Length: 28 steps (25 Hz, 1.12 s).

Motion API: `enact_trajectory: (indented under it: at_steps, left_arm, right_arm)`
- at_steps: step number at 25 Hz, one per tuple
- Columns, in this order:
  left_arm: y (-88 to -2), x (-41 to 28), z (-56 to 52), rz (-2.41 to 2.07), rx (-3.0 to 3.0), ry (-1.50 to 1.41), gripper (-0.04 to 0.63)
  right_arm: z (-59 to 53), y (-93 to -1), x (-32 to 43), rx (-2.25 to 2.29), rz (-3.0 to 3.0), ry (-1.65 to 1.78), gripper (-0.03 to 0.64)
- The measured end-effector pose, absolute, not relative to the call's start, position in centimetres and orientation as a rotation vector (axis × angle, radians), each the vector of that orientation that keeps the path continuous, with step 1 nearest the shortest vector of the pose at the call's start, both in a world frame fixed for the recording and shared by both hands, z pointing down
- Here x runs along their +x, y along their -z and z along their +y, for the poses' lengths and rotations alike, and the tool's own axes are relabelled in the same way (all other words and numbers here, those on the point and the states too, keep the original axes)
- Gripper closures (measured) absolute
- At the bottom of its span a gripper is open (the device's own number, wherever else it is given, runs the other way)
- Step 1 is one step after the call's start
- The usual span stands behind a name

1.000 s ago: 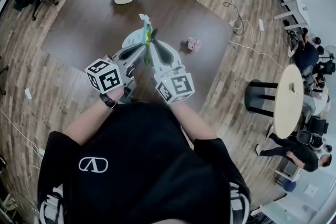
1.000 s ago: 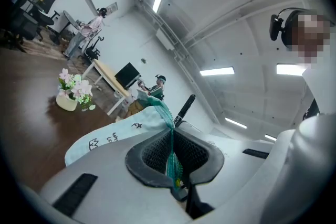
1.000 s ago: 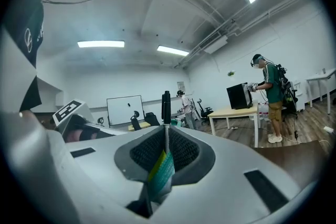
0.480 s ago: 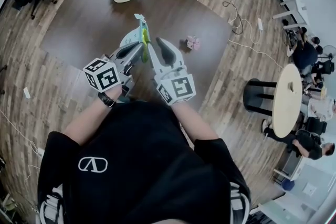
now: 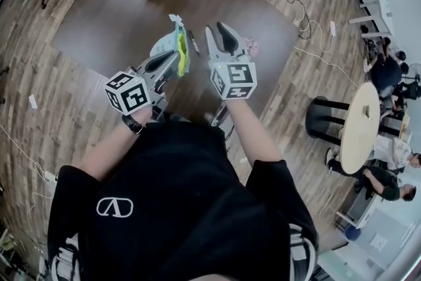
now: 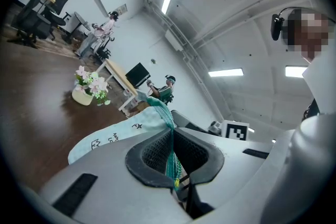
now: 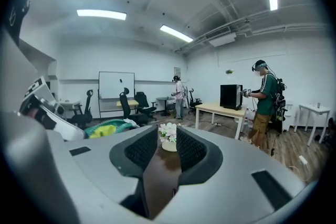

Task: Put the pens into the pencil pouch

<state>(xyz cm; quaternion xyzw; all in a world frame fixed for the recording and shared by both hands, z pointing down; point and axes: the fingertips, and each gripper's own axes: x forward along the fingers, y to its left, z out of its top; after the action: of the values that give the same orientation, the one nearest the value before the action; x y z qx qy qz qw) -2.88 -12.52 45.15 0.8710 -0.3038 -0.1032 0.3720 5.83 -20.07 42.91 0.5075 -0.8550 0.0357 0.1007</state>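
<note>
- Left tool (image 6: 171, 139) is clamped tight on the mesh edge of the pencil pouch (image 5: 170, 44) and holds it out over the worktop (image 5: 105, 16). The open side seems to face my right. Something yellow-green shows along that edge, and I can't tell if it's a pen already inside or just the lining.
- Right tool (image 5: 222, 29) has just been opening its jaws. They stand apart with nothing in them. Looking down them I only get bare worktop and the flower pot (image 7: 168, 136) way off at the far end.
- The bit that matters is a thin dark pen (image 5: 193, 43). I'm fairly sure it's a pen, though it's tiny in the head view. It lies flat on the worktop in the gap between the pouch and the right tool, just left of the right tool's tip.
- Its long axis runs roughly away from me, so it's nearly in line with where the right tool points, not across it.
- The right tool is both the free one and the nearer one, so it's the obvious pick.
- My guess for the next move is to shift left, tip the nose down, and roll the wrist so the jaws straddle the barrel sideways rather than meeting it end-on.
- A small pink thing (image 5: 251, 47) sits just right of the right tool, not part of the job as far as I can see.
- One worry is that a round barrel on smooth wood could roll toward the pouch if a jaw nudges it first.
</note>
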Motion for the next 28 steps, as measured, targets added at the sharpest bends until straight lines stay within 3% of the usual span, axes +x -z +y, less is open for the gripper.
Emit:
enact_trajectory:
  at_steps: [13,28]
  left_arm:
    - [-48.2,-4.8,-12.2,-0.889,2.143,0.242,0.58]
    - [-49.9,-5.6,-11.7,-0.968,2.087,0.231,0.58]
  right_arm:
    - [-29.2,-61.8,5.2,1.109,-2.131,-0.455,0.503]
    - [-29.0,-80.1,7.3,0.797,-1.709,-0.766,0.503]
